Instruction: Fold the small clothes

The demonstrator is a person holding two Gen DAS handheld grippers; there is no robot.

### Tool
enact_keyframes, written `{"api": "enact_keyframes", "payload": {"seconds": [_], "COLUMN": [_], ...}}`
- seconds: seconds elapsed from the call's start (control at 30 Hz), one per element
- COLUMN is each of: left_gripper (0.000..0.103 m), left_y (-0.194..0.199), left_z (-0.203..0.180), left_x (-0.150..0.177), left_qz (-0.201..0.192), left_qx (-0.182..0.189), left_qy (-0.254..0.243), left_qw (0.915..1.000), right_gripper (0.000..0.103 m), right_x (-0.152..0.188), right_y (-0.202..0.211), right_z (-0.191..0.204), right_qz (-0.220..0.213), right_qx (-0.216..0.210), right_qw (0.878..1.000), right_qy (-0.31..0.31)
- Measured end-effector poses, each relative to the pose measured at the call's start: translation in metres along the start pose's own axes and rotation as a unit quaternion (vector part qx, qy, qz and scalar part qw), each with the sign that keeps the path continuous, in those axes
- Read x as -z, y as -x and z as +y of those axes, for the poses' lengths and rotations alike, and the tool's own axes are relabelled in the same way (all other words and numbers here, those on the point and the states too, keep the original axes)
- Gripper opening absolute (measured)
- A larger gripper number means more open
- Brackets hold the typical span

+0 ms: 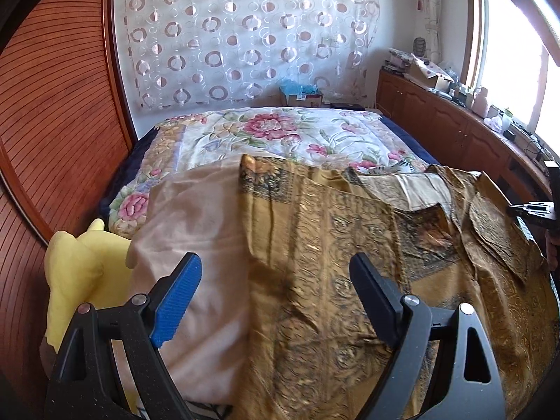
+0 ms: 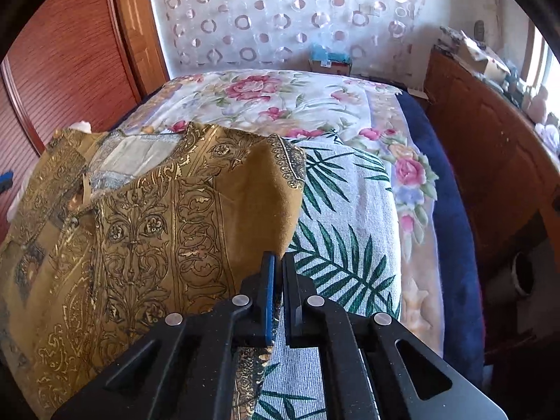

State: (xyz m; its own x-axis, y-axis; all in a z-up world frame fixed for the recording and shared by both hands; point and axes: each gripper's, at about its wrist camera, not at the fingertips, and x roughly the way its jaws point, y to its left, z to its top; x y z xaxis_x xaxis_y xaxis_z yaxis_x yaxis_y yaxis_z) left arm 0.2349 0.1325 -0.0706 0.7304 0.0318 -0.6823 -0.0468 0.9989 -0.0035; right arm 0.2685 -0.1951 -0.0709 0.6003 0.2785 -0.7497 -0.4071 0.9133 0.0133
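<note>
Right gripper (image 2: 278, 262), lower centre of its frame: jaws together, clamped on the edge of the gold patterned shirt (image 2: 140, 231), which fills the left half over a palm-leaf cloth (image 2: 350, 231). Left gripper (image 1: 274, 276): jaws wide apart, nothing between them, above the shirt (image 1: 332, 245) and a beige cloth (image 1: 196, 217) on the bed (image 1: 266, 129).

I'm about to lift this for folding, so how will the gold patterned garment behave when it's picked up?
Probably floppy: the gold garment drapes and creases over the bed. Likely light, since the right gripper, shut on its edge, tents it up. It may sag on the far side, where the open left gripper holds nothing.
</note>
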Motion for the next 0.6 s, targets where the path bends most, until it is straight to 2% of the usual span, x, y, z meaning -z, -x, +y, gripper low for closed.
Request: {"api": "enact_keyframes", "payload": {"seconds": [0.07, 0.17, 0.23, 0.3, 0.33, 0.4, 0.5, 0.6], "left_gripper": [0.087, 0.087, 0.079, 0.073, 0.068, 0.064, 0.064, 0.064], "left_y": [-0.008, -0.02, -0.028, -0.039, -0.044, -0.053, -0.066, -0.076], "left_z": [0.006, 0.012, 0.016, 0.019, 0.02, 0.021, 0.023, 0.024], "left_x": [-0.005, -0.013, -0.02, -0.026, -0.03, -0.035, -0.044, -0.05], "left_qz": [0.006, 0.013, 0.017, 0.024, 0.028, 0.036, 0.045, 0.052], "left_qx": [-0.002, -0.002, 0.007, 0.019, 0.022, 0.026, 0.02, 0.016], "left_qy": [-0.001, -0.006, -0.005, -0.002, -0.002, -0.003, -0.008, -0.008], "left_qw": [1.0, 0.9999, 0.9998, 0.9995, 0.9994, 0.999, 0.9988, 0.9985], "right_gripper": [0.003, 0.025, 0.026, 0.038, 0.038, 0.04, 0.045, 0.046], "right_x": [-0.002, -0.009, -0.013, -0.017, -0.019, -0.023, -0.022, -0.018], "right_y": [0.0, -0.002, -0.007, -0.014, -0.016, -0.02, -0.025, -0.026], "right_z": [0.008, 0.012, 0.012, 0.008, 0.007, 0.004, 0.007, 0.009], "right_qz": [0.0, 0.0, 0.001, -0.003, -0.004, -0.009, -0.016, -0.021], "right_qx": [0.004, 0.006, 0.004, 0.013, 0.012, 0.011, 0.019, 0.023], "right_qw": [1.0, 1.0, 1.0, 1.0, 1.0, 1.0, 1.0, 0.999], "right_qy": [0.008, 0.011, 0.012, 0.007, 0.001, -0.006, 0.005, 0.009]}}
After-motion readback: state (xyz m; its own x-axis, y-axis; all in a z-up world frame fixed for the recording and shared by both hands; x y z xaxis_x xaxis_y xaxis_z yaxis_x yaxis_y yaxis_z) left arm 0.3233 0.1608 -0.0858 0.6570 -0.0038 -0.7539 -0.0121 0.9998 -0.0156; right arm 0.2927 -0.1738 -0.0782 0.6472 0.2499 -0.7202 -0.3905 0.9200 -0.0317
